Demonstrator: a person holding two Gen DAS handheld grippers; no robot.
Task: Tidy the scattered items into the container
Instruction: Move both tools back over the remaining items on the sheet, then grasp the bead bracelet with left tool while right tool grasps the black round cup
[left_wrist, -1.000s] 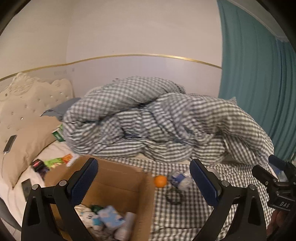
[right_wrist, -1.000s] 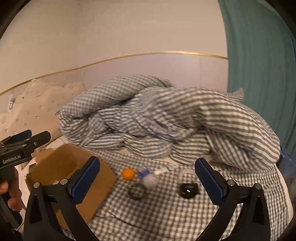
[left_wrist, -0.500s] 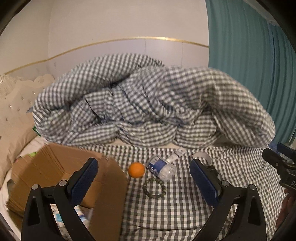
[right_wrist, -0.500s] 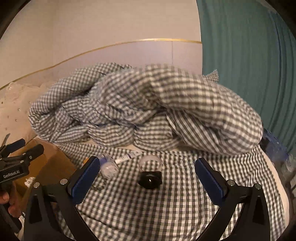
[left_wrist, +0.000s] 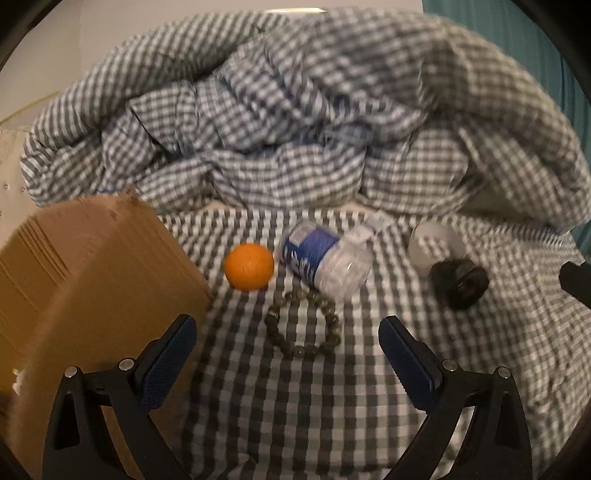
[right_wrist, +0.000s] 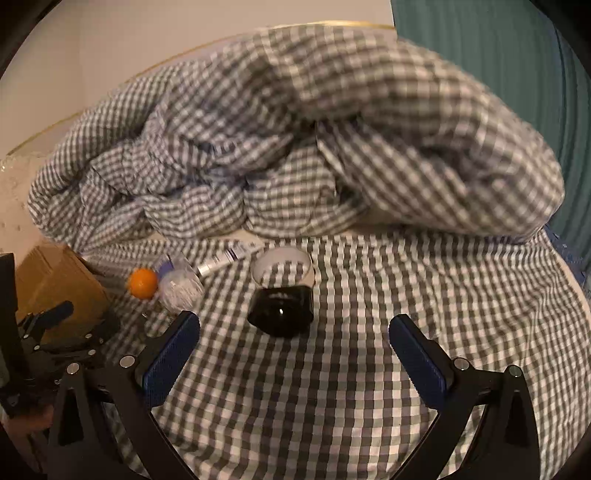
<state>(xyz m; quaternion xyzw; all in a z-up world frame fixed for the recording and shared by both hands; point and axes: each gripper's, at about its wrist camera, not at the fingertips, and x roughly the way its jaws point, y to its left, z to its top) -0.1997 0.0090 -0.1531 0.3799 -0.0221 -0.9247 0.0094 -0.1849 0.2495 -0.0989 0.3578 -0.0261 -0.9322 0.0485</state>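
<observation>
Both the left claw (left_wrist: 287, 345) and right claw (right_wrist: 293, 338) gaped empty; an orange fruit (left_wrist: 249, 266), clear plastic bottle (left_wrist: 325, 258), beaded bracelet (left_wrist: 303, 325) and black cap (right_wrist: 281, 311) lay outside the brown cardboard box (left_wrist: 92, 280), mid-bed.

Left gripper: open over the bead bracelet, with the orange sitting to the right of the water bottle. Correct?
Not quite. In the left wrist view the orange sits to the left of the water bottle, between it and the cardboard box. The rest holds: the left gripper is open, with the bead bracelet lying between its fingertips.
</observation>
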